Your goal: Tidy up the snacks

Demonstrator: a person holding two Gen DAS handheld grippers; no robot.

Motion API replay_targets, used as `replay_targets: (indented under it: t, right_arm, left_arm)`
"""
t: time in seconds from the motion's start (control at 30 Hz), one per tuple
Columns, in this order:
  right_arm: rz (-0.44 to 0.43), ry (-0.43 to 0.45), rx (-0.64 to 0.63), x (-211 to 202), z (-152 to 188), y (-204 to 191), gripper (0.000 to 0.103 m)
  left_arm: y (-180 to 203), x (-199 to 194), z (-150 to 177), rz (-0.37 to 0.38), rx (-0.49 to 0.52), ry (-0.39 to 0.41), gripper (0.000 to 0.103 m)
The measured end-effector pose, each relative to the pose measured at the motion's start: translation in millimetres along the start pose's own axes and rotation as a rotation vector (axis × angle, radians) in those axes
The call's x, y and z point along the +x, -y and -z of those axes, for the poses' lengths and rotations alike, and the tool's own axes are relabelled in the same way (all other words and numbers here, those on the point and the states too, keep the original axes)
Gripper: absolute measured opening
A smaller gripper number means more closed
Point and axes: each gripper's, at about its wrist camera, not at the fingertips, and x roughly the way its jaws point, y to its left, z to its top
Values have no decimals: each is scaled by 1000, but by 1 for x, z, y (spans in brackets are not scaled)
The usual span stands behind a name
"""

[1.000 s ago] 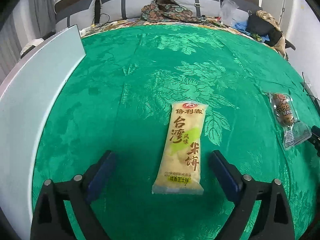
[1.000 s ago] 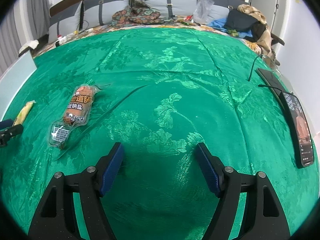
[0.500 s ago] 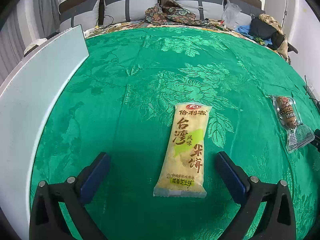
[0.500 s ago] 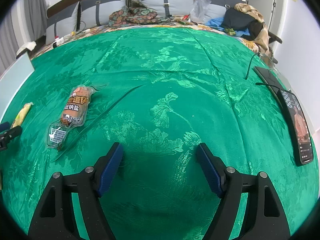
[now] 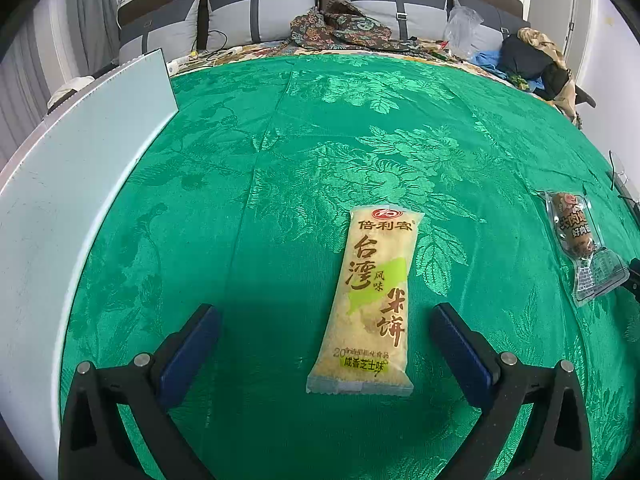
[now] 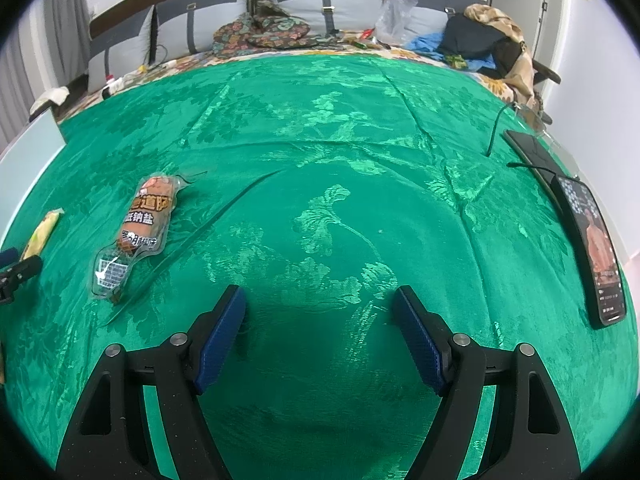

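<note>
We see our left gripper (image 5: 320, 332) hanging above the green patterned cloth (image 5: 280, 160) with its jaws spread wide and its blue pads (image 5: 188, 350) clear of everything. Between them, nearer the right pad and touching neither, lies the yellow rice cracker packet (image 5: 370, 300), flat on the cloth with its printed side up and its long axis running away from us, the sealed near end roughly level with the pads. Off to the right in this view, well apart from the packet, rests the sausage in clear wrap (image 5: 576, 236), also flat on the cloth. A pale flat board (image 5: 72, 184) stands along the left edge of the cloth, and grey cushions (image 5: 248, 12) line the far side with bundled clothes beside them. Our right gripper (image 6: 320, 328) also stands open, with only bare cloth between its pads. In its view the sausage lies to the left, well clear of the fingers, and further left at the frame edge we make out the end of the yellow packet next to a black tip of our other gripper. On the right edge of the cloth lies a phone (image 6: 596, 248) with its screen lit, a dark cable (image 6: 496, 128) trailing beyond it.
</note>
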Motion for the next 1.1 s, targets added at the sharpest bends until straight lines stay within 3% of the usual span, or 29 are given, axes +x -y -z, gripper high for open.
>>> replay_targets:
  t: [1.1]
  right_arm:
    - [6,-1,9,0,0,1,79]
  left_arm:
    - [0,0,0,0,0,0,103]
